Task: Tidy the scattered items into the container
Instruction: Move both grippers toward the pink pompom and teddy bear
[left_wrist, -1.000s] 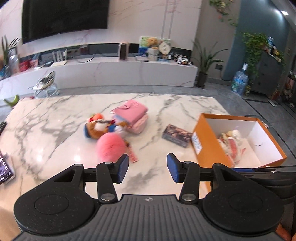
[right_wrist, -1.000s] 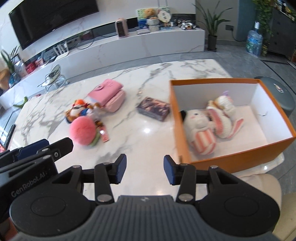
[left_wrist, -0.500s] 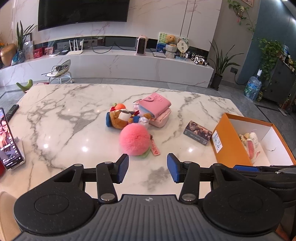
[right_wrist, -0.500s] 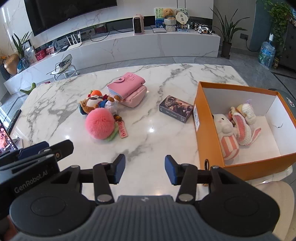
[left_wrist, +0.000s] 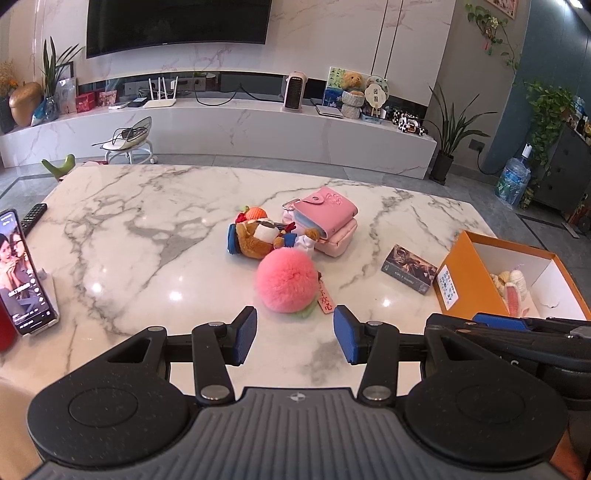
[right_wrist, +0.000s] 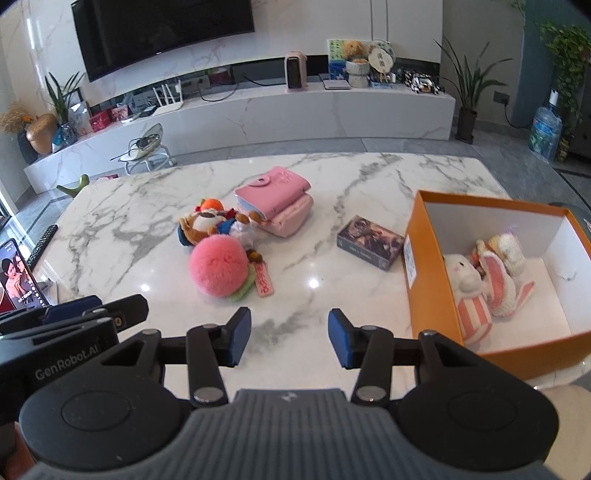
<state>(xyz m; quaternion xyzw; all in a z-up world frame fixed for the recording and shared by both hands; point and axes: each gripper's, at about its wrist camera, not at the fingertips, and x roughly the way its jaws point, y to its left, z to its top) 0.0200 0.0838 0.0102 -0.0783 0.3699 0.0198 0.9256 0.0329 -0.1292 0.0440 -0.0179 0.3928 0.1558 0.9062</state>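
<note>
- Left gripper (left_wrist: 295, 334) and right gripper (right_wrist: 290, 338): fingers part open, holding nothing, above the near surface (left_wrist: 147, 236).
- Pompom (left_wrist: 288, 283), bear (left_wrist: 258, 240), pouch (left_wrist: 325, 218), card box (right_wrist: 369, 242) lie left of the box (right_wrist: 428, 295).
- Risk: the fluffy pompom may slip a shallow pinch; its tag could snag the bear.

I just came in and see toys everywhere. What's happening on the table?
A person is tidying toys into the orange box. Each hand holds a tool: the left tool and right tool are both open, empty and above the table. Two plush toys already lie in the box. The pink pompom, bear, pink pouch and card box are not yet in.
</note>
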